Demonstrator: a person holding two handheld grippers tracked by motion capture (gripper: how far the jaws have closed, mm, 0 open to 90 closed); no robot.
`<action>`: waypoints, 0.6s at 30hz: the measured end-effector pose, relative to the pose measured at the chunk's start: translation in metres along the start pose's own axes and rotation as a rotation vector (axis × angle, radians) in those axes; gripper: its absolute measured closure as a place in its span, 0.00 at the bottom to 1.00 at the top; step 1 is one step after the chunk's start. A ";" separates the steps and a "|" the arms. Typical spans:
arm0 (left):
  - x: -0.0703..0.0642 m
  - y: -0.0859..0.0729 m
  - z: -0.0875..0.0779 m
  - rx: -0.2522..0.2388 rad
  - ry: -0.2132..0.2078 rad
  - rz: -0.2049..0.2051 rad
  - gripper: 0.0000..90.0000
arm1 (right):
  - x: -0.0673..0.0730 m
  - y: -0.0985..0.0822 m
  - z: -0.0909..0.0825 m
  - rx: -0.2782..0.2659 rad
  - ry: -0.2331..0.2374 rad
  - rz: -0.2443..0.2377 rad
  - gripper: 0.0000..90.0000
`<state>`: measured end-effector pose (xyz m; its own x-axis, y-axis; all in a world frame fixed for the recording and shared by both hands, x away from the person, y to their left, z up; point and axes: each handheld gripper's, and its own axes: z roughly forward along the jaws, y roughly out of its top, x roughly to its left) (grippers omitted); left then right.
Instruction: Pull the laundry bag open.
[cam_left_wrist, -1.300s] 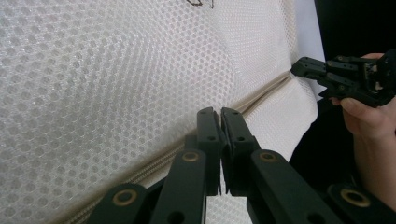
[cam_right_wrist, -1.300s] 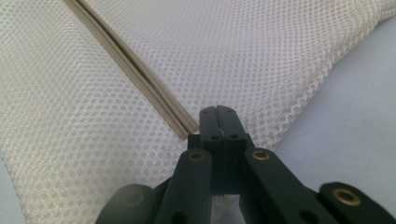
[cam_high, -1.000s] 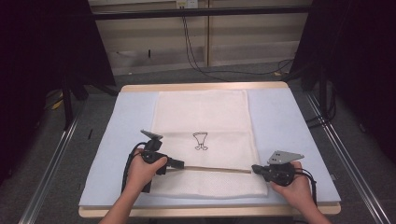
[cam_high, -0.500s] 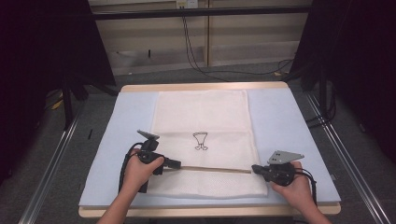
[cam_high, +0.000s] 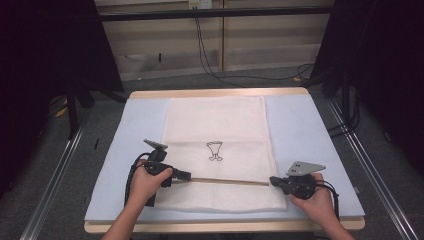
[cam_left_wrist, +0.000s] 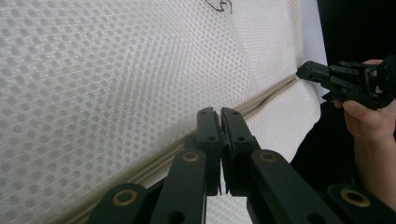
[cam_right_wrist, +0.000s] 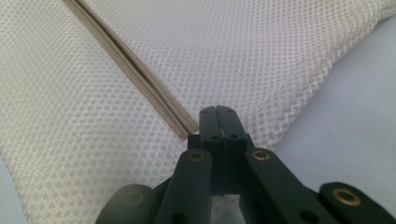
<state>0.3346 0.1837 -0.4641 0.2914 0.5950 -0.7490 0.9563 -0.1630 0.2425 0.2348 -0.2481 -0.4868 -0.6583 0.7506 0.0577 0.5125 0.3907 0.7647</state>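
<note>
Both grippers, left gripper (cam_high: 186, 175) and right gripper (cam_high: 274, 180), are clenching their jaws on the mesh bag (cam_high: 216, 125) lying mid-frame on the tabletop (cam_high: 300, 120); uneven pulling could be tearing the zipper (cam_high: 230, 181) seam, I'd judge.

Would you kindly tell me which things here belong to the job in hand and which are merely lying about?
In hand:
- white mesh bag with a small black drawing
- its beige zip strip
- left gripper, shut at the strip's left end
- right gripper, shut at its right end

Lying about:
- pale blue table cover
- black cables on the floor beyond the table
</note>
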 end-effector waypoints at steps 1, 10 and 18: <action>0.001 0.000 -0.001 -0.005 0.004 0.002 0.97 | 0.000 0.000 0.000 0.000 0.000 0.000 1.00; 0.007 -0.002 -0.009 -0.004 -0.008 -0.010 0.97 | 0.000 0.000 0.000 0.000 0.000 0.000 1.00; 0.006 -0.002 -0.009 -0.006 -0.008 -0.004 0.97 | 0.000 0.000 0.000 0.000 0.001 0.001 1.00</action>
<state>0.3347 0.1947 -0.4636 0.2880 0.5891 -0.7550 0.9573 -0.1561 0.2434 0.2348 -0.2482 -0.4868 -0.6583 0.7505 0.0587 0.5130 0.3902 0.7646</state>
